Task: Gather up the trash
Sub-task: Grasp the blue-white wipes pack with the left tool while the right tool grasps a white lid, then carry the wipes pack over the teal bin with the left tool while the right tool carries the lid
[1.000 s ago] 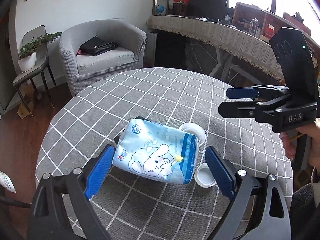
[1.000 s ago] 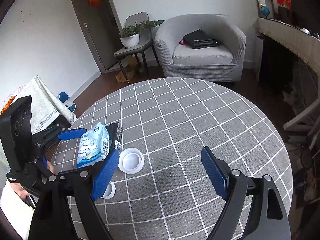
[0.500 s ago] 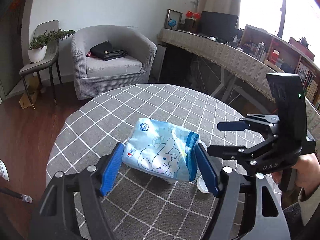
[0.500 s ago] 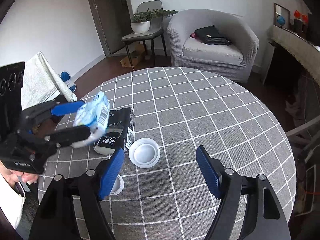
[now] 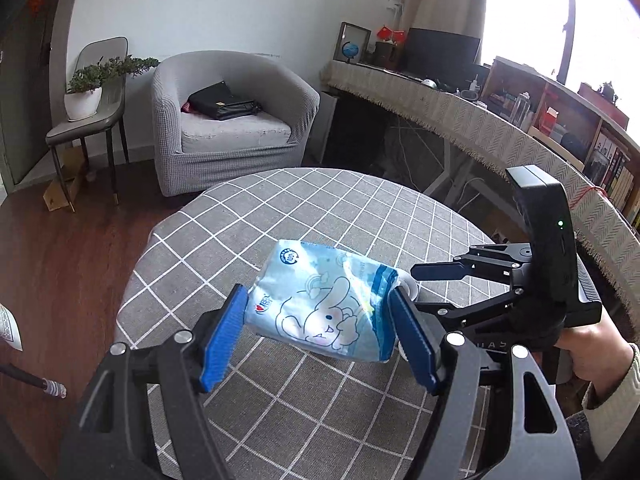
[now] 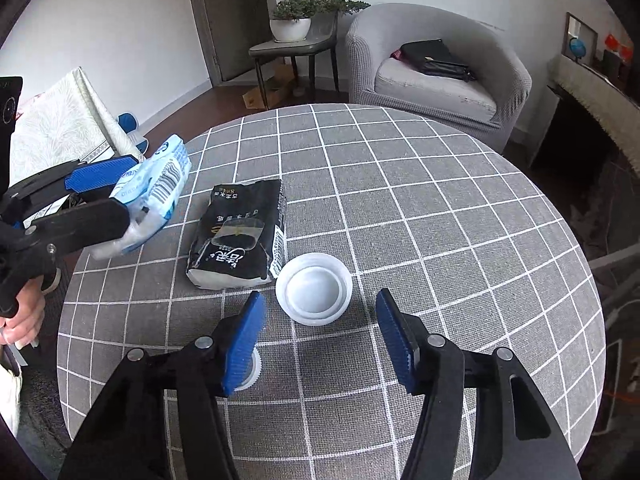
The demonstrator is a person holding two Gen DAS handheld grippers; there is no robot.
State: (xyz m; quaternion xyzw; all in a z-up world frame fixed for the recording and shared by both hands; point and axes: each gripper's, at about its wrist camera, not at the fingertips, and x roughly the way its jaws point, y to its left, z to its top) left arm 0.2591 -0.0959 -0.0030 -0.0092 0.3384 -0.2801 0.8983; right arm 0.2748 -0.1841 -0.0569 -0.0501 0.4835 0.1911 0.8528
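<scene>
The left gripper (image 5: 320, 332) pinches the blue bunny packet (image 5: 326, 302) between its blue pads and holds it up in the air, over the left edge of the round checked table (image 6: 440, 208). The right gripper (image 6: 320, 344) is spread wide and holds nothing. Just past its tips a white lid (image 6: 314, 294) sits on the table. A black packet (image 6: 240, 236) lies touching the lid's left side. A smaller white cap (image 6: 252, 372) hides partly behind the right gripper's left finger.

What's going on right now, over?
Left gripper clamps blue tissue pack, lifted. Right gripper open above white lid. Black packet on table. Nothing blocking.
</scene>
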